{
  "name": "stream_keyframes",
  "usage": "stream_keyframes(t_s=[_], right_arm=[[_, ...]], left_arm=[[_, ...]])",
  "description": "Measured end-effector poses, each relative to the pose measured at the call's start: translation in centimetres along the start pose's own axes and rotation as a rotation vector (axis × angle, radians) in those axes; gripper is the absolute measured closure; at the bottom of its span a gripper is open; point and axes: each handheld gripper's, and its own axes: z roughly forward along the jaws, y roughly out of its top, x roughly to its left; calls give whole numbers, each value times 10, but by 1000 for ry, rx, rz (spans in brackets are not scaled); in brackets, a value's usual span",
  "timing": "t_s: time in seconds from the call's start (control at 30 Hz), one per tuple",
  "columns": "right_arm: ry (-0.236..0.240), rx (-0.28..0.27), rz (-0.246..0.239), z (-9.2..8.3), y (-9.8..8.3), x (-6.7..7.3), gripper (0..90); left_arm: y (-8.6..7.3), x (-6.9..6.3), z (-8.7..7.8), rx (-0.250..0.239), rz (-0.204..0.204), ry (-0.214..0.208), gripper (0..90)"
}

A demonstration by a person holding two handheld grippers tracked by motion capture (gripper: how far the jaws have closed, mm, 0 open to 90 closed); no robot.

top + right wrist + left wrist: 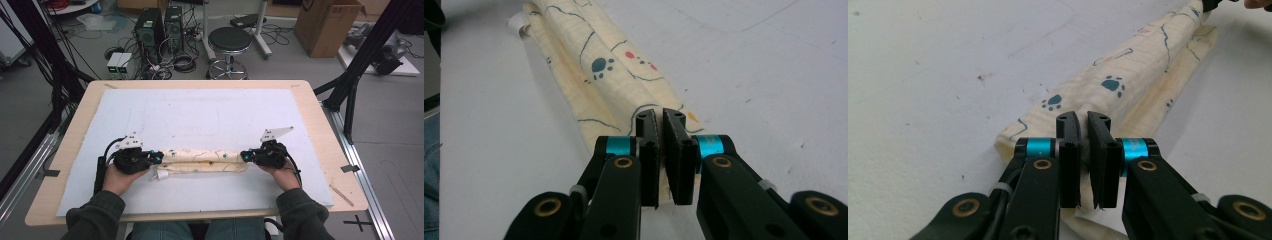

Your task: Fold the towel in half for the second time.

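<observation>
a wooden table [320, 125] carries a white mat [200, 120], with grey floor beyond holding a cardboard box [325, 25], two computer towers [159, 27], a black stool [229, 42] and loose cables; no writing can be read. along the mat's near part lies a cream cloth [202, 161] printed with blue paw prints, rolled into a long bundle. the left gripper [159, 158] is clamped on its left end, the right gripper [244, 156] on its right end, each with fabric pinched between nearly touching jaws.
</observation>
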Motion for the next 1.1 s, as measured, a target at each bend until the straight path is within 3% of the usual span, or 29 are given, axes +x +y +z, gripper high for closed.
stream_keyframes(t_s=[0.33, 0.47, 0.53, 0.63, 0.7, 0.83, 0.97, 1.1], right_arm=[[11, 15, 8, 4, -8, 5, 847], [17, 18, 7, 6, -11, 6, 823], [12, 12, 17, 5, -12, 6, 759], [44, -17, 44, 2, -12, 7, 643], [46, -35, 35, -2, -10, 7, 579], [49, -71, 23, -11, 1, 12, 545], [56, -70, 9, -9, 17, 17, 565], [75, -40, -17, 4, 33, 21, 666]], left_arm=[[-12, -3, 1, 36, 10, 0, 825], [-16, -4, 2, 55, 9, -10, 776], [-15, -4, 0, 45, 7, -23, 725], [-13, -7, -5, 17, 2, -42, 614], [-10, -7, -10, -1, 4, -51, 550], [-2, -8, -12, -25, -3, -62, 496], [13, -10, -4, -36, 10, -73, 523], [28, -15, 14, -19, 33, -73, 648]])
